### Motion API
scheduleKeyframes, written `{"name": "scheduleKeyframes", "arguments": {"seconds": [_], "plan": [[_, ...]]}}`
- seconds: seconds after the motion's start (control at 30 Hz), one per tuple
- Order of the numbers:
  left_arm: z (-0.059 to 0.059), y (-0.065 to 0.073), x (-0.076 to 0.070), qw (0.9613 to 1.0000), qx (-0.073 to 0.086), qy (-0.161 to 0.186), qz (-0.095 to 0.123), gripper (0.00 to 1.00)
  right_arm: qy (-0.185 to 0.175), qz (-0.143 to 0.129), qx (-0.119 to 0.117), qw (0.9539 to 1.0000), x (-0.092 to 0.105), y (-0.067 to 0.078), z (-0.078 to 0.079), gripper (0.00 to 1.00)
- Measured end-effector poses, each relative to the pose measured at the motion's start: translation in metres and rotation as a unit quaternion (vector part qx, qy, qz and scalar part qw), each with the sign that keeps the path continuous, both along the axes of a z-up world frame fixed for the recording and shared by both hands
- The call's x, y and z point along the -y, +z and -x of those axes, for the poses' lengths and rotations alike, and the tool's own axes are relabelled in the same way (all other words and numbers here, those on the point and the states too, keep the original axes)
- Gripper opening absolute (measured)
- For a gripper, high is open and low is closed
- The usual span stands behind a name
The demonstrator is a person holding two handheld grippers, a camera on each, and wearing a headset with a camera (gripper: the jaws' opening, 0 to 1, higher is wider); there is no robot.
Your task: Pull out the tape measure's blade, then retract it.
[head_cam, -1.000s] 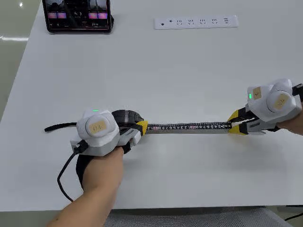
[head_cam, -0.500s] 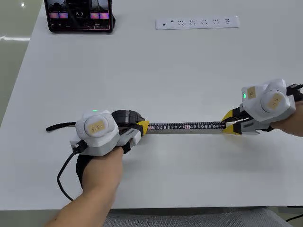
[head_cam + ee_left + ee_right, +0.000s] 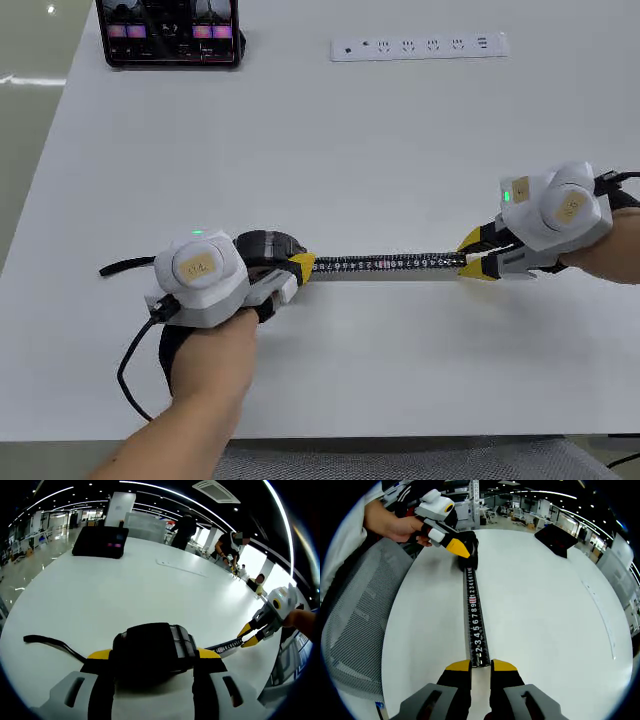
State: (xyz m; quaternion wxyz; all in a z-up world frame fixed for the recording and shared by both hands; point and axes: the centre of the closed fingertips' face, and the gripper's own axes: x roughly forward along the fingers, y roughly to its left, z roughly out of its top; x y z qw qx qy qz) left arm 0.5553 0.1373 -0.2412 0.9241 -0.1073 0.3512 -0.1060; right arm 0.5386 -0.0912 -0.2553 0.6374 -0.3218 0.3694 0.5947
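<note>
We anchor the tape measure case (image 3: pixel 266 248) at nine o'clock in our clamped left gripper (image 3: pixel 290 272), while our right gripper (image 3: pixel 477 262) at three o'clock pinches the blade (image 3: pixel 385 262) tip, holding it taut.

One tape measure (image 3: pixel 268 250), one table (image 3: pixel 400 150), a pair of tools.
At the tape measure's ends: left gripper (image 3: pixel 286 264), right gripper (image 3: pixel 470 257); beyond it, one tablet (image 3: pixel 170 30), one power strip (image 3: pixel 420 46).

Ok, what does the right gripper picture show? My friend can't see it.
The right gripper pinches the end of a tape measure blade between its yellow-tipped jaws. The numbered blade runs straight away across the white table to its black case, which the left gripper clamps at the far end.
</note>
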Motion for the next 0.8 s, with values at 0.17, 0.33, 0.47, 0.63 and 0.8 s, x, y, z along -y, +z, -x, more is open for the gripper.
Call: {"name": "scheduleKeyframes", "arguments": {"seconds": [0.17, 0.33, 0.47, 0.63, 0.8], "plan": [[0.0, 0.0, 0.0, 1.0, 0.001, 0.0, 0.001, 0.59, 0.004, -0.002, 0.0, 1.0, -0.007, -0.001, 0.0, 0.1], [0.0, 0.001, -0.001, 1.0, 0.002, 0.0, 0.004, 0.59, 0.006, -0.005, -0.001, 1.0, -0.012, -0.001, -0.001, 0.1], [0.0, 0.001, -0.001, 1.0, 0.003, 0.0, 0.006, 0.59, 0.007, -0.008, -0.001, 0.9999, -0.018, -0.001, -0.002, 0.1], [-0.001, 0.001, -0.001, 1.0, 0.003, 0.0, 0.007, 0.59, 0.007, -0.013, -0.001, 0.9999, -0.026, -0.001, -0.002, 0.1], [-0.001, 0.001, -0.001, 1.0, 0.004, 0.0, 0.009, 0.59, 0.009, -0.018, -0.002, 0.9998, -0.034, -0.001, -0.002, 0.1]]}}
